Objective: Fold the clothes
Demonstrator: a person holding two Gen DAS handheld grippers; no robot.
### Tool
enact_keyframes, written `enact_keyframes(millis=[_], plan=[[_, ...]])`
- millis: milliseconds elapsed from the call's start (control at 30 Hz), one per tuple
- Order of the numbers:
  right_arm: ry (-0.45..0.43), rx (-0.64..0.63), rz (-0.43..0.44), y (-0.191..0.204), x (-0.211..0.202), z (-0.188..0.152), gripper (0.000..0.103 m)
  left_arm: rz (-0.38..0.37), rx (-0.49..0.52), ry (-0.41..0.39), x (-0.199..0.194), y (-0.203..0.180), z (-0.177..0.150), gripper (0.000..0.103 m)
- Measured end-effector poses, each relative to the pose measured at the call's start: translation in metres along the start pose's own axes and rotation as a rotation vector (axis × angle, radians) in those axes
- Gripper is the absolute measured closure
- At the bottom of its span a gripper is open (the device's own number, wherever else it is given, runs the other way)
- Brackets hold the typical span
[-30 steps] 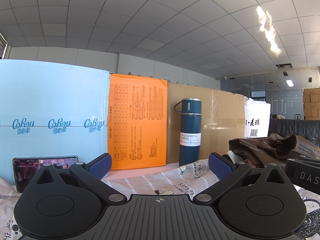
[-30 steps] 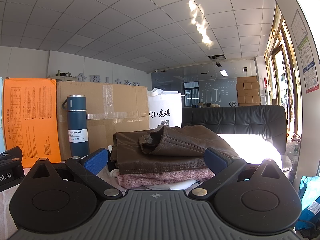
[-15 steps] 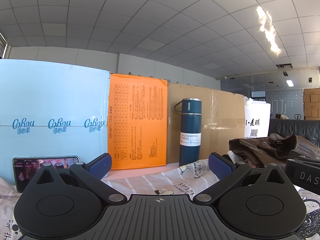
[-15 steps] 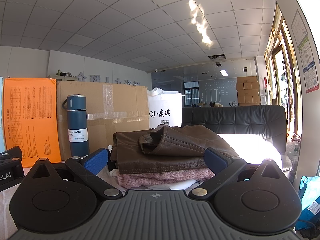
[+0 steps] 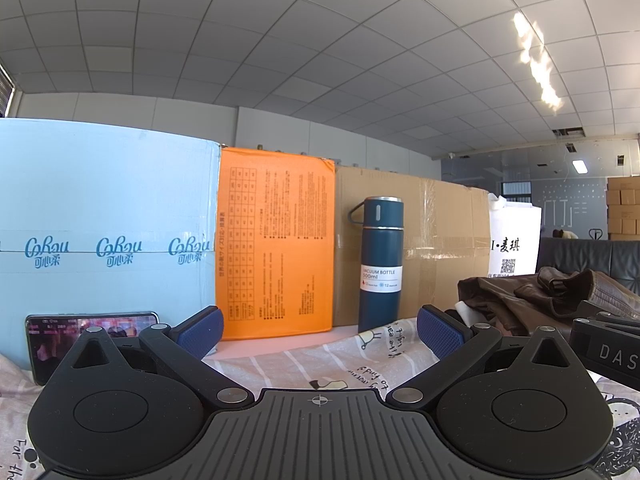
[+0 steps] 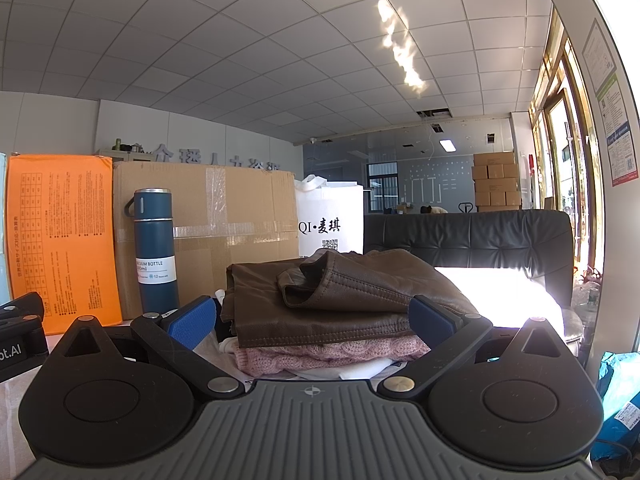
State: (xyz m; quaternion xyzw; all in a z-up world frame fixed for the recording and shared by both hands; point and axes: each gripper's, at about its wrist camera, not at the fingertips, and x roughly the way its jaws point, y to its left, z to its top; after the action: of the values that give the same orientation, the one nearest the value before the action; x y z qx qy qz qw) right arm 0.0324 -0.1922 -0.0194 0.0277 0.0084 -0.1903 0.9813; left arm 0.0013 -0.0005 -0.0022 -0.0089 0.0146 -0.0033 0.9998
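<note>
A pile of folded clothes sits straight ahead in the right wrist view: a brown leather jacket (image 6: 340, 300) on top, a pink knit sweater (image 6: 332, 354) under it, white cloth at the bottom. My right gripper (image 6: 312, 320) is open just in front of the pile, nothing between its blue pads. In the left wrist view my left gripper (image 5: 318, 330) is open over a pale printed cloth (image 5: 320, 364) spread on the table. The brown jacket (image 5: 532, 296) shows at its right.
A blue vacuum bottle (image 5: 380, 264) stands against a cardboard box (image 5: 436, 248). Beside it are an orange box (image 5: 276, 244) and a light blue box (image 5: 104, 232). A phone (image 5: 80, 332) leans at the left. A white bag (image 6: 332, 220) and a black sofa (image 6: 480, 240) lie behind the pile.
</note>
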Motion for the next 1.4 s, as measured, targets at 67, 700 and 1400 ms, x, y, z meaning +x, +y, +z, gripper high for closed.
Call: enact_keyframes(millis=[67,700,1400], plan=[[-0.001,0.0,0.0,-0.0001,0.0,0.0001,0.0,0.0,0.0,0.0,0.0003,-0.0003,0.0002,0.0],[-0.009,0.002,0.001,-0.0002,0.0006,0.0,0.0,0.0,-0.001,-0.001,0.001,-0.0009,0.0011,0.0],[-0.021,0.01,0.015,0.0001,-0.001,0.0011,0.0,0.001,0.0,-0.007,-0.0004,-0.0009,0.0009,0.0]])
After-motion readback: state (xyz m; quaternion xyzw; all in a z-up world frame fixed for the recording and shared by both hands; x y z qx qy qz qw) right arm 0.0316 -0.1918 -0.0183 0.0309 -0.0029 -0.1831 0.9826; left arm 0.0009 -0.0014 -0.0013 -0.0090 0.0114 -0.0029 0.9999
